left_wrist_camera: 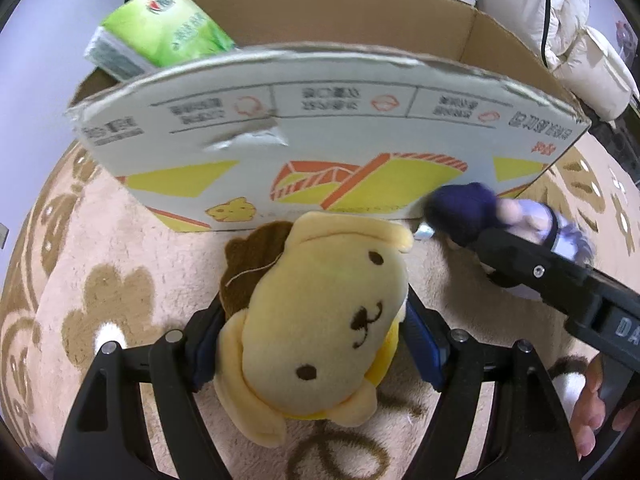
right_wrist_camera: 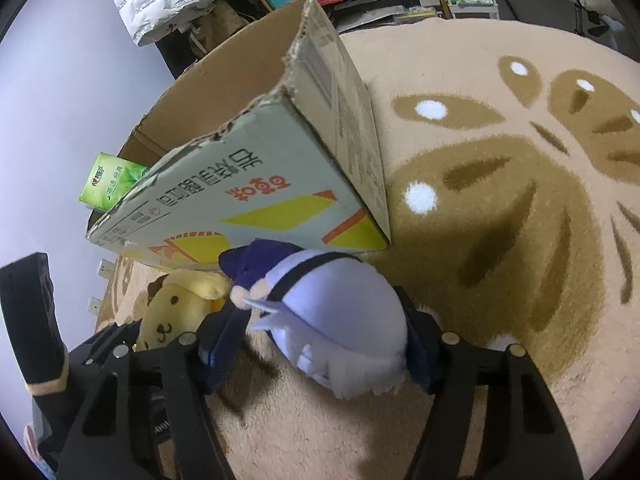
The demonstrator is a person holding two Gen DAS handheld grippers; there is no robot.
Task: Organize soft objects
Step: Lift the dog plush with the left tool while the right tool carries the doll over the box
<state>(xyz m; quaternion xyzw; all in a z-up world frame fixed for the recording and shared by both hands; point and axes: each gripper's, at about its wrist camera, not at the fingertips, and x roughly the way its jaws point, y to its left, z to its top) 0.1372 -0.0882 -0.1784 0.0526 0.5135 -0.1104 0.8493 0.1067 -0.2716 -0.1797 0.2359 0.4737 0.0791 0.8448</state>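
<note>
L claw [left_wrist_camera: 312, 344] clamped on yellow dog plush [left_wrist_camera: 316, 312]; R claw [right_wrist_camera: 320, 340] on lilac doll [right_wrist_camera: 336, 320]. Risk: plush snags cardboard box [left_wrist_camera: 320, 140] rim, tips it.

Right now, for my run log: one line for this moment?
left tongs: gripping yellow plush | right tongs: gripping lavender plush | box: open
</note>
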